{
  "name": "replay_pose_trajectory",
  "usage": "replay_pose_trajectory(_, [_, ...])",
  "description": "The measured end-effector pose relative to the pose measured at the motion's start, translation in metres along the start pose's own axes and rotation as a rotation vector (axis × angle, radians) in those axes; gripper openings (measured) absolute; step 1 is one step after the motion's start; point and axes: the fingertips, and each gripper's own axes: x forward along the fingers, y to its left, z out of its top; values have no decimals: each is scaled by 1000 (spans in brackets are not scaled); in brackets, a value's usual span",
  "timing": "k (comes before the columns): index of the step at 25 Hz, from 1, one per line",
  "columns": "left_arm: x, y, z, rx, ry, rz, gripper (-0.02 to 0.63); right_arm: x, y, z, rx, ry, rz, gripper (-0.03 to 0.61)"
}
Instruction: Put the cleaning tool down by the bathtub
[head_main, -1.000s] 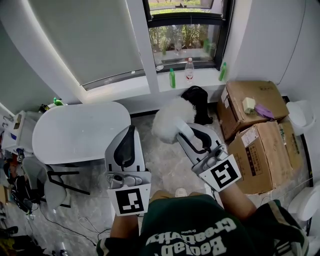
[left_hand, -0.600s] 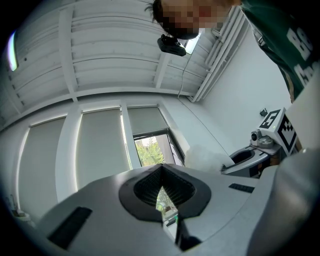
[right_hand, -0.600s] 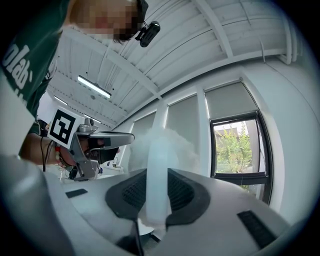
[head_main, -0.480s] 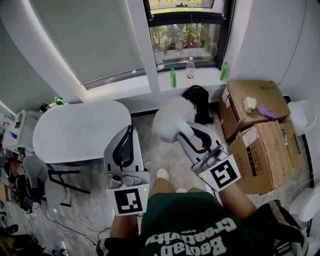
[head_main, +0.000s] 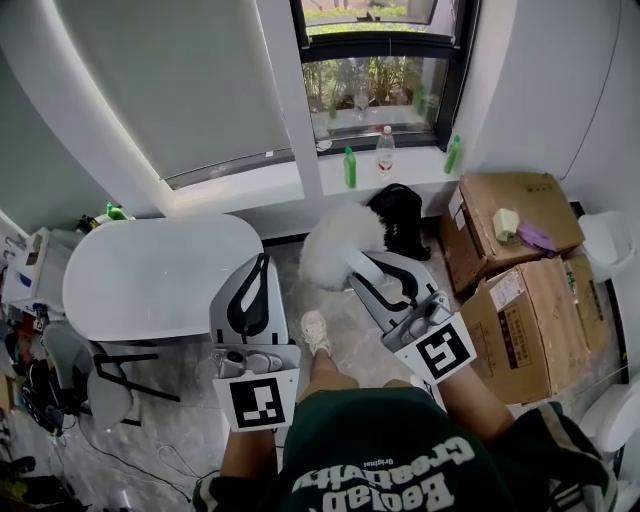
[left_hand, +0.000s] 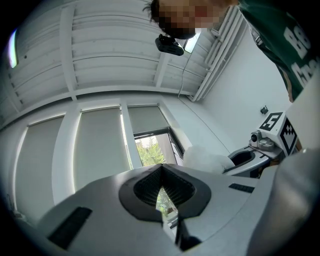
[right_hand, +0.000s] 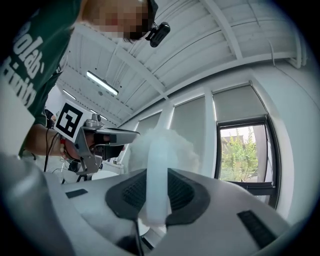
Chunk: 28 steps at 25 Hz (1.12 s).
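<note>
The cleaning tool is a fluffy white duster (head_main: 335, 248) on a pale plastic handle (right_hand: 157, 172). My right gripper (head_main: 362, 266) is shut on that handle, and the fluffy head sticks out past the jaws, pointing up and away over the floor. In the right gripper view the handle runs straight up between the jaws to the fluffy head (right_hand: 167, 142). My left gripper (head_main: 260, 262) is shut with nothing in it, held level beside the right one. The white oval bathtub (head_main: 160, 275) lies to the left of both grippers. The left gripper view catches the duster (left_hand: 206, 158) at right.
Stacked cardboard boxes (head_main: 520, 300) fill the right side. A black bag (head_main: 400, 215) sits under the windowsill, which carries three bottles (head_main: 349, 168). Cables and clutter (head_main: 30, 390) lie at the far left. The person's shoe (head_main: 315, 330) is on the marbled floor between the grippers.
The person's foot has stepped forward between the grippers and the view has shifted slightly. Both grippers keep their pose, the right one still holding the duster.
</note>
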Motion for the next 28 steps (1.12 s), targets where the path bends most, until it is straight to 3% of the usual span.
replay_pose_trajectory(11, [87,67,-63,0,-5,-8,8,111,-43,-38,-8,-12,7,92])
replay_pose_trajectory(28, [221,153,-140,-79,11,-58,7,244,-124,-89,29,78,-68,92])
